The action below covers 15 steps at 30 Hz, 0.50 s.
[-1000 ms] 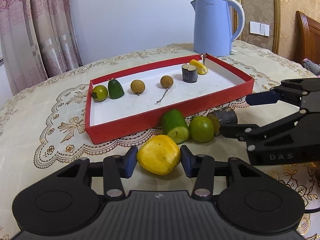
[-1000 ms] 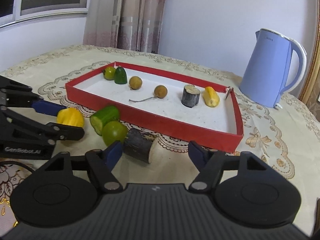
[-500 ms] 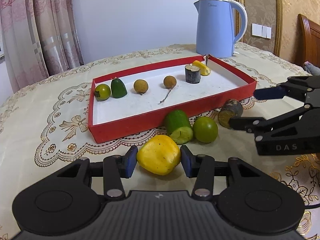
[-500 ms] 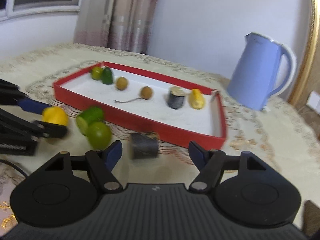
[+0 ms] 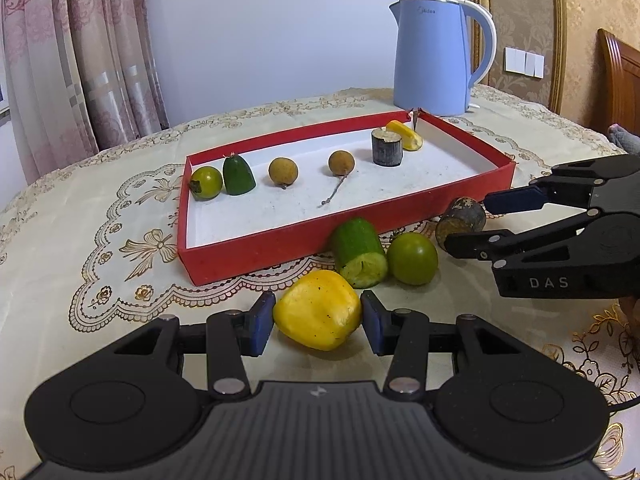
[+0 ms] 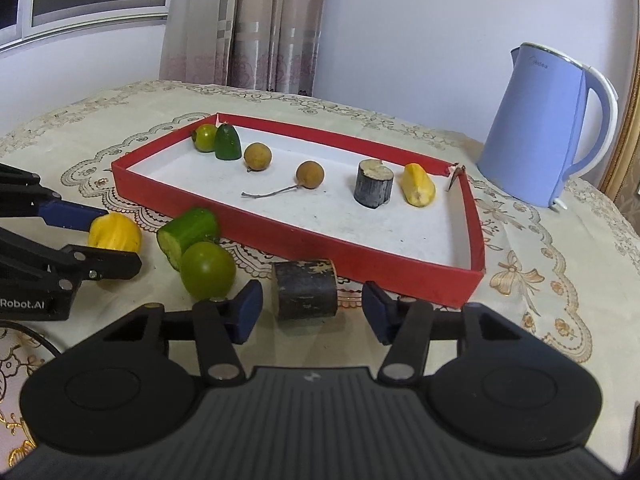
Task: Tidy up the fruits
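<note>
My left gripper [image 5: 318,322] pinches the soft yellow fruit chunk [image 5: 318,310]. My right gripper [image 6: 312,310], jaws just narrowing, brackets the stiff dark cane stub [image 6: 306,290] untouched; grip its bark sides.

Lower centre: left gripper [image 5: 318,322] blue pads pressed on a chunky yellow fruit piece [image 5: 318,310], cut green cucumber stub [image 5: 360,252] and round green fruit [image 5: 412,258] just beyond, shallow red cardboard tray [image 5: 248,254] mid-frame, right gripper [image 5: 468,220] bracketing a dark cylindrical stub [image 5: 460,218] at right.
</note>
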{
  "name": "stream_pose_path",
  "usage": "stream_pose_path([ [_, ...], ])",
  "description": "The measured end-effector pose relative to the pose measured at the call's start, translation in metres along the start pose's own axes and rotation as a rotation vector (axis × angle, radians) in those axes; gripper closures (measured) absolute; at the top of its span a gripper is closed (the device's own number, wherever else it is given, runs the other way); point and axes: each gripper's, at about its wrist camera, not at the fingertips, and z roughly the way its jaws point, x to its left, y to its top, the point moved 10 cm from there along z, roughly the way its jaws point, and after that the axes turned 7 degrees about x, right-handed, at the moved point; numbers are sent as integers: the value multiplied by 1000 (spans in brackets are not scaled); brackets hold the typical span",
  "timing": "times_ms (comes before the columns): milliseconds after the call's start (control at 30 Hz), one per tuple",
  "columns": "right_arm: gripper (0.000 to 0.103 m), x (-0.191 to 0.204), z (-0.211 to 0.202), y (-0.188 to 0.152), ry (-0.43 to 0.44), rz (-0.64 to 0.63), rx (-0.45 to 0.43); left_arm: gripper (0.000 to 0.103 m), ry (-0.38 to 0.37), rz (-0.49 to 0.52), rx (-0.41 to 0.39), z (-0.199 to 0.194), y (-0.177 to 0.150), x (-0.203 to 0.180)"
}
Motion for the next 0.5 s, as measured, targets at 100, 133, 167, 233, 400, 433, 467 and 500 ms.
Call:
stream_pose_path([
  [100, 59, 1, 4, 1, 15, -3, 9, 58, 4, 3, -3, -1, 1, 0],
  [133, 63, 2, 4, 1, 18, -4, 11, 58, 5, 2, -5, -1, 1, 0],
  [167, 65, 2, 5, 1, 22, -5, 13, 58, 5, 1, -6, -1, 1, 0],
  [233, 68, 2, 6, 0, 30, -3, 16, 58, 5, -2, -5, -1, 2, 0],
  [400, 70, 3, 3, -1, 25, -15, 6, 58, 15, -11, -4, -1, 3, 1],
  [433, 70, 3, 2, -1, 19, -16, 1, 58, 18, -13, -4, -1, 3, 2],
  [467, 70, 3, 0, -1, 19, -17, -2, 58, 21, -14, -4, -1, 3, 3],
  [500, 70, 3, -2, -2, 20, -16, -6, 58, 22, -16, -3, -1, 3, 3],
])
